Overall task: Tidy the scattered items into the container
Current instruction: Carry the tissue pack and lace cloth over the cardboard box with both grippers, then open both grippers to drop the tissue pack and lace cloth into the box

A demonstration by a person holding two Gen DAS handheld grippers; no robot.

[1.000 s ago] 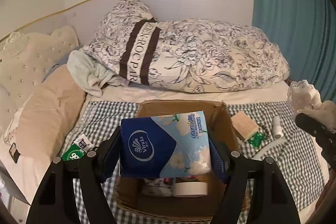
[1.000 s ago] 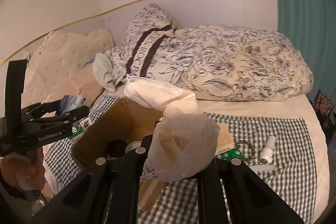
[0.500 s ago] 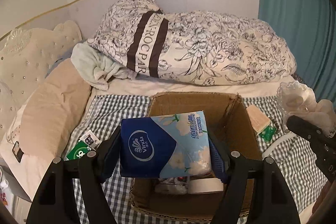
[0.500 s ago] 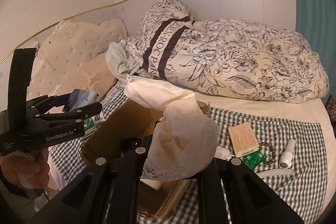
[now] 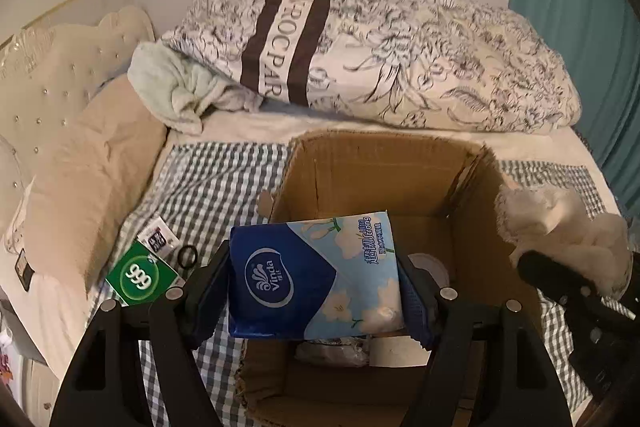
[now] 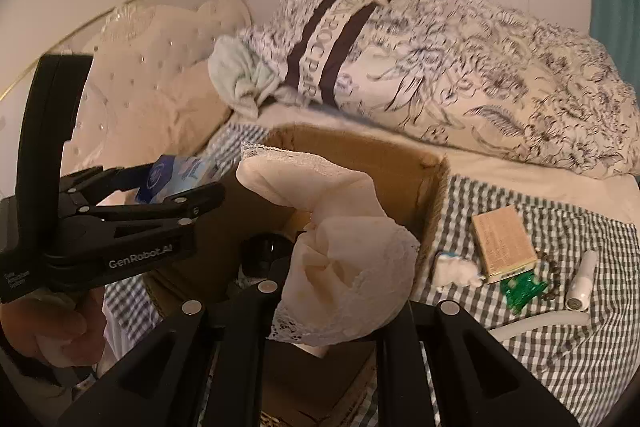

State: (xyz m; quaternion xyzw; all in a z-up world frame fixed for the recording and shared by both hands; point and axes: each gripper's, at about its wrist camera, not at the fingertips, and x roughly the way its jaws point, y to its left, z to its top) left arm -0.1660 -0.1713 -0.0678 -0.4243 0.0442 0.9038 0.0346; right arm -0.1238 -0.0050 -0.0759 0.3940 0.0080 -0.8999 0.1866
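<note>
Left gripper [image 5: 314,281] clamped wide on tissue pack [image 5: 316,275], held above open box [image 5: 384,163]. Right gripper [image 6: 336,303] pinched narrow on lace cloth [image 6: 344,259], over box's right edge. On checked bedspread [image 6: 560,355] right of box: small carton [image 6: 502,241], green packet [image 6: 522,289], white bottle [image 6: 582,281].

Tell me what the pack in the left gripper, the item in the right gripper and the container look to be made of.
Tissue pack: glossy printed plastic film, judging by its sheen and creases. Cream cloth: soft fabric with lace edging, limp and folded. Box: plain brown corrugated cardboard, matte, with frayed edges.
</note>
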